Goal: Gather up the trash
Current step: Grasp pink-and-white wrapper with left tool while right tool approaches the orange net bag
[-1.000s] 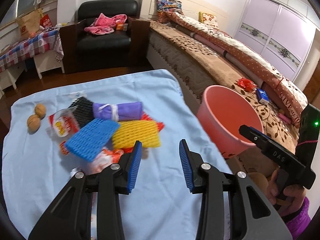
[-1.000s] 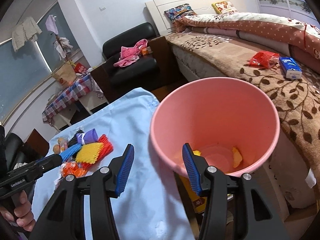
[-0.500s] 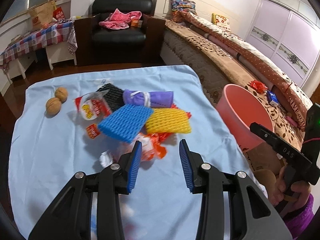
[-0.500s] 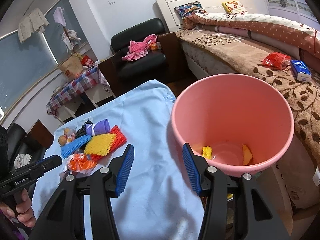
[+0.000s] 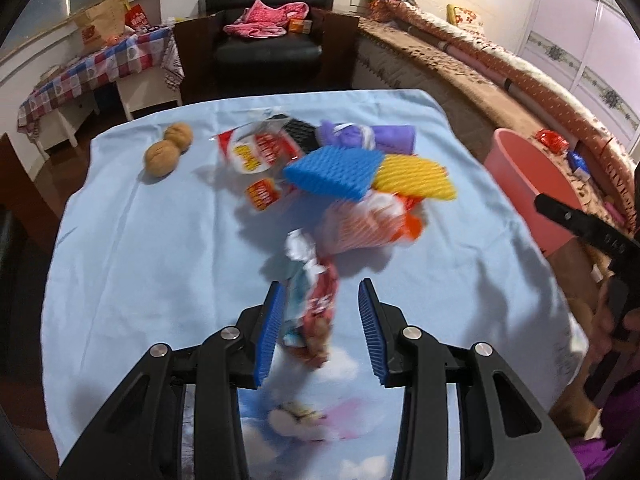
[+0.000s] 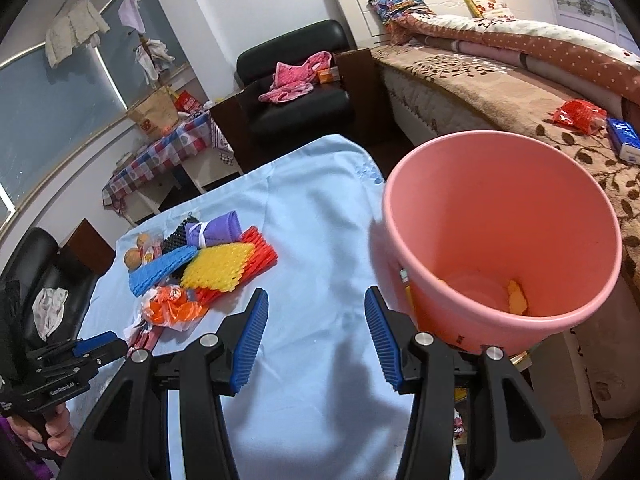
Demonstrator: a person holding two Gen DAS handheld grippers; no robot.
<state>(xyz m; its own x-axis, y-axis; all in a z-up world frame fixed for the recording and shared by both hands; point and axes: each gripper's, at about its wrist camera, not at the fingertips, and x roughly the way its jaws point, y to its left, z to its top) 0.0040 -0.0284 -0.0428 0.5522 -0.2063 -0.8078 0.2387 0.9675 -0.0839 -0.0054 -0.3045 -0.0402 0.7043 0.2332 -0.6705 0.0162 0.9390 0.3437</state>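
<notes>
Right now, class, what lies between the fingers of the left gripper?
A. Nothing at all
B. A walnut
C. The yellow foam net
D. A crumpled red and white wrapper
D: in the left wrist view a crumpled red and white wrapper lies on the blue cloth between the open fingers of the left gripper, which do not yet press on it.

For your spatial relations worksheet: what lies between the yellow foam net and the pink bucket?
Only bare blue cloth lies between the yellow foam net and the pink bucket, clearest in the right wrist view.
</notes>
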